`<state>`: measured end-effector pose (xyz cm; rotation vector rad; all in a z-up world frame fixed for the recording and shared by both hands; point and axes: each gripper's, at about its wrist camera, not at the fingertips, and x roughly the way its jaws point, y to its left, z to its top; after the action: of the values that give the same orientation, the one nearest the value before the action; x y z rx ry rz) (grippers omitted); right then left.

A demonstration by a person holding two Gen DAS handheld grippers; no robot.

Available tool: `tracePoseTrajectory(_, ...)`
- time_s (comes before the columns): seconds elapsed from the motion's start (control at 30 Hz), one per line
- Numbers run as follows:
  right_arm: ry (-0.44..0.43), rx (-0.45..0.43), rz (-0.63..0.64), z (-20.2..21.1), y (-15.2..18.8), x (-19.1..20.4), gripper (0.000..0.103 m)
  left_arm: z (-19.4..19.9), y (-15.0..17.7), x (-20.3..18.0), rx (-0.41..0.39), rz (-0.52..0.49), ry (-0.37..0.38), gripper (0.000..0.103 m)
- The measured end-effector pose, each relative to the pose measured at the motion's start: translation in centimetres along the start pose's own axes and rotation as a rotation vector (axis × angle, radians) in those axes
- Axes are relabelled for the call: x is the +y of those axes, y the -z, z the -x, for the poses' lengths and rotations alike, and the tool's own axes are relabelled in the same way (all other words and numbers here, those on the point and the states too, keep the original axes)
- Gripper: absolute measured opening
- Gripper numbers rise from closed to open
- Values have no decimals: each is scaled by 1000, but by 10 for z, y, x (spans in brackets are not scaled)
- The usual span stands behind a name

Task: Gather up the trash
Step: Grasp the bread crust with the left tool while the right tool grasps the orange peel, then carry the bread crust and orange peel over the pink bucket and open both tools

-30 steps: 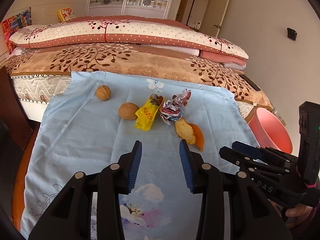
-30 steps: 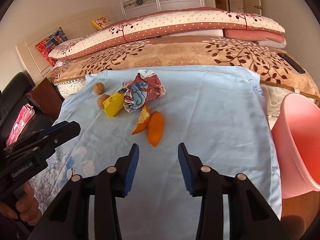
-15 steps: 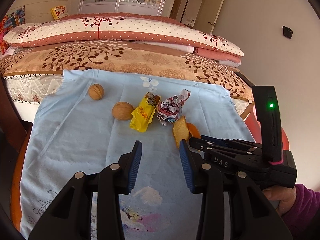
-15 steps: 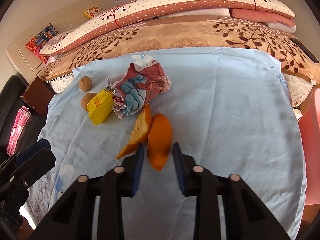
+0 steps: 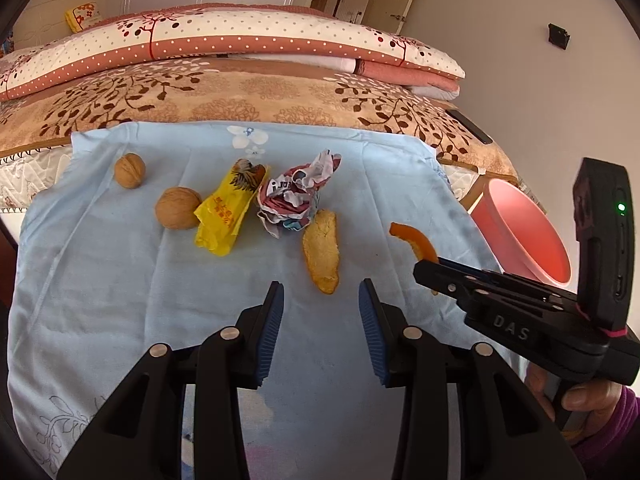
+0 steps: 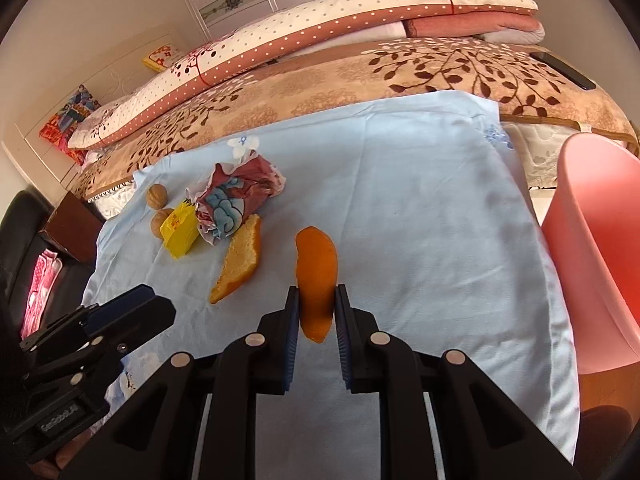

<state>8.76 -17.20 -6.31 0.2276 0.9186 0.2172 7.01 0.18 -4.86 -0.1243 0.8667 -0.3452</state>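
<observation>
My right gripper (image 6: pixel 316 312) is shut on an orange peel (image 6: pixel 316 272) and holds it just above the blue cloth (image 6: pixel 420 220); the peel also shows in the left wrist view (image 5: pixel 416 242). A second peel (image 6: pixel 240 264) lies pith-up to its left, also in the left wrist view (image 5: pixel 322 254). Behind it lie crumpled printed paper (image 5: pixel 298 196), a yellow wrapper (image 5: pixel 228 212) and two walnuts (image 5: pixel 178 208). My left gripper (image 5: pixel 321 312) is open and empty, short of the second peel. The pink bin (image 6: pixel 600 248) stands at the right.
The blue cloth lies over the edge of a bed with a brown leaf-print blanket (image 5: pixel 240 96) and rolled quilts behind. A phone (image 6: pixel 562 70) lies on the blanket at the far right. A dark bedside stand (image 6: pixel 72 224) is at the left.
My right gripper moved in over the orange peel, closed on it and lifted it away from the second peel. My left gripper stayed open and shifted slightly.
</observation>
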Motion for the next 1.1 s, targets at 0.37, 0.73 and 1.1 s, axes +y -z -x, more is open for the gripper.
tracePoseTrajectory(0.37, 3, -41, -1, 22, 6, -13, 17, -41, -13, -7, 56, 15, -71, 39)
tracePoseTrajectory(0.73, 0, -52, -10, 31, 12, -17, 17, -41, -2, -15, 78, -7, -78, 15)
tracePoseTrajectory(1.1, 6, -72, -9, 46, 20, -19, 17, 2, 3, -39, 17, -67, -6, 15)
